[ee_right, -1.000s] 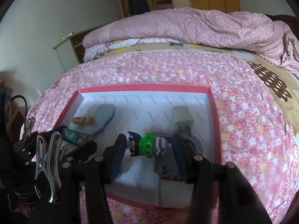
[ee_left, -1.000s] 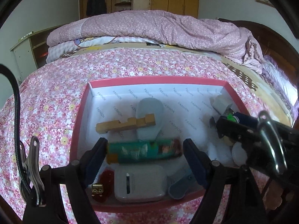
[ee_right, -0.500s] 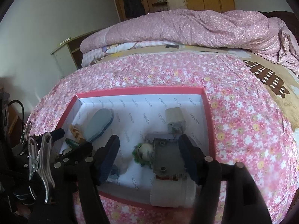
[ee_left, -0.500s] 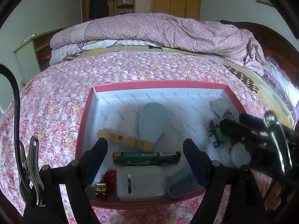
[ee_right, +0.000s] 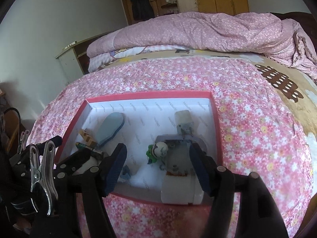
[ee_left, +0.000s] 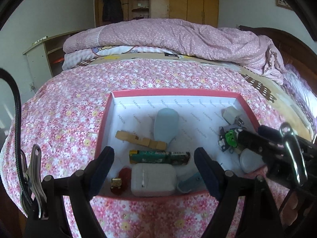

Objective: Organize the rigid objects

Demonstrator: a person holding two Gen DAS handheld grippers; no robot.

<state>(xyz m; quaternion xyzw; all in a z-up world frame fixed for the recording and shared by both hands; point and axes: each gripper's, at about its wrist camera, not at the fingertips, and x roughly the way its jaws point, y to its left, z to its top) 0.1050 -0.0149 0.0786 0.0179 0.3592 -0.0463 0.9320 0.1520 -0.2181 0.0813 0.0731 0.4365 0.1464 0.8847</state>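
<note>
A red-rimmed white box [ee_left: 103, 127] [ee_right: 215, 123] lies on the flowered bedspread. It holds a green tube [ee_left: 159, 157], a wooden block [ee_left: 139, 140], a blue oval pad [ee_left: 166, 126], a white earbud case [ee_left: 153, 179], a red toy [ee_left: 120, 180], a green-haired figure [ee_right: 157, 151] [ee_left: 230, 137], a grey part [ee_right: 176, 158], a white charger [ee_right: 184, 122] and a white round jar [ee_right: 181, 190]. My left gripper [ee_left: 154, 170] is open and empty above the box's near edge. My right gripper [ee_right: 158, 168] is open and empty over the figure and grey part.
A folded pink quilt [ee_left: 178, 37] lies across the far end of the bed. A wooden wardrobe [ee_left: 178, 0] and a low cabinet [ee_left: 43, 59] stand behind. The headboard [ee_left: 287, 45] is at the right.
My left gripper let go of the green tube, which now lies in the box. My right gripper let go of the green-haired figure, which lies by the grey part. Both grippers pulled back.
</note>
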